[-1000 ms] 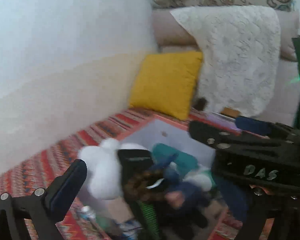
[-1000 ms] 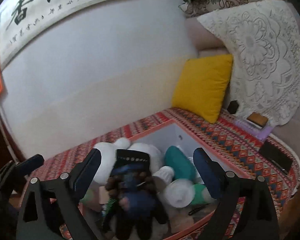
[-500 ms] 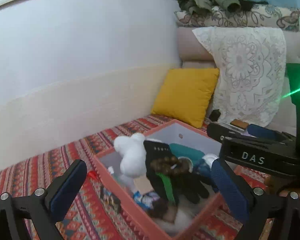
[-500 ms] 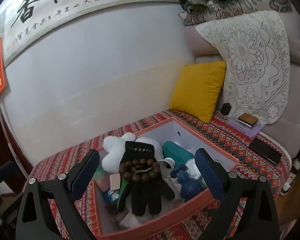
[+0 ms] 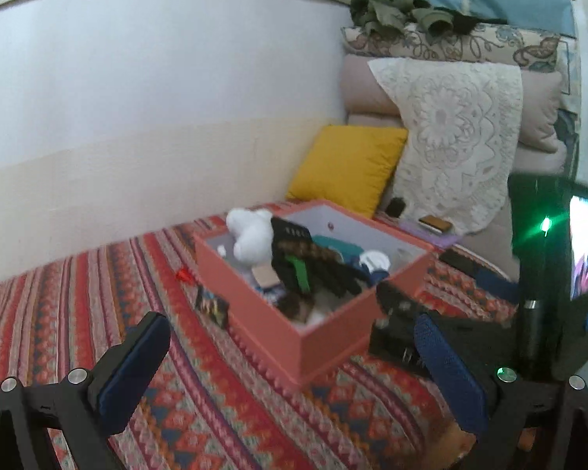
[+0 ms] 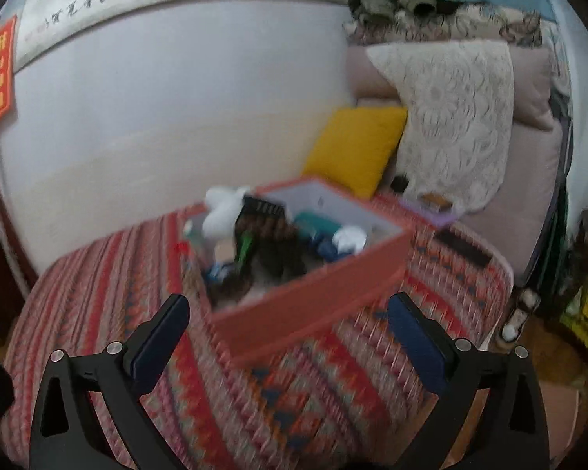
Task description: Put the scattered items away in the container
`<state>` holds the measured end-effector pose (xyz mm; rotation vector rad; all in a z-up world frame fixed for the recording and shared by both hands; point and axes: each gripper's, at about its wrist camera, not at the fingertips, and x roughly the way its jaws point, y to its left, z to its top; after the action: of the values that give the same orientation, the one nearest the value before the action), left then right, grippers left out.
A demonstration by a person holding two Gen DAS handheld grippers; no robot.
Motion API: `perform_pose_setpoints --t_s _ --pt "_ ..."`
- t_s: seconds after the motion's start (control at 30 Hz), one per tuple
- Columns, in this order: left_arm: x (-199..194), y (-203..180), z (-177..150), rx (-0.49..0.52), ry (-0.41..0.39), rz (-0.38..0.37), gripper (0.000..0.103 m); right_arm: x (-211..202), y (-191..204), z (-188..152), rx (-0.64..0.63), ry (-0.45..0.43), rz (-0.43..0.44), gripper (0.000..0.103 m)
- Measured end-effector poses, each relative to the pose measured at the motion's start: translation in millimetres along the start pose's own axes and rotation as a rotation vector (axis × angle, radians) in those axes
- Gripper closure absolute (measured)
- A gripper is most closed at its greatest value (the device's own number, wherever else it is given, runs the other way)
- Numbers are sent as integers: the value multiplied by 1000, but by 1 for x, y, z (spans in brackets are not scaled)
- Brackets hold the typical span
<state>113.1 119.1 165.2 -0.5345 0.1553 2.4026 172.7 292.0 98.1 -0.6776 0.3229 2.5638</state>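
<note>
Both grippers have pulled back from the container since a second ago, when they were hovering right over its contents; the whole box is now showing, with patterned cloth between it and the fingers.

The left gripper [image 5: 294, 368] is hanging above the red patterned bedspread [image 5: 78, 293], its jaws spread wide and holding nothing. The right gripper [image 6: 290, 337] is doing the same — jaws wide apart, empty. In the left wrist view the right gripper's black body is sitting just beside the box's near right corner.

The coral-pink box [image 5: 262, 325] is resting on the bedspread toward its far edge, near the wall and a yellow cushion [image 5: 349, 166]. It is lying open and crowded. A white plush toy [image 5: 251, 235] is poking above the far left corner. A black glove [image 5: 313, 270] is sprawling across the middle, with a string of brown beads [image 5: 309, 250] lying over it and a green strip [image 5: 300, 274] showing on it. Behind these sits a teal bottle [image 6: 317, 223], and next to it a white cap [image 6: 349, 239] and something dark blue [image 6: 327, 248]. The lower layers are too blurred to make out.

Two things are lying outside on the bedspread, by the box's left wall — a small red item [image 5: 183, 275] and a dark printed packet [image 5: 211, 305] touching the wall.
</note>
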Motion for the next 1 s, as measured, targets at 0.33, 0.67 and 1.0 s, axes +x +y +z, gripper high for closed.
perform_pose_setpoints --t_s 0.33,0.67,1.0 --pt "-54 2 -21 -17 -28 82 0 -41 14 -18 -18 -26 24 1" --pt "-73 -7 -23 12 -23 104 0 -43 14 -26 -27 -7 35 1" --pt "-82 -18 -32 46 -107 135 0 -38 13 -25 -29 8 58 1"
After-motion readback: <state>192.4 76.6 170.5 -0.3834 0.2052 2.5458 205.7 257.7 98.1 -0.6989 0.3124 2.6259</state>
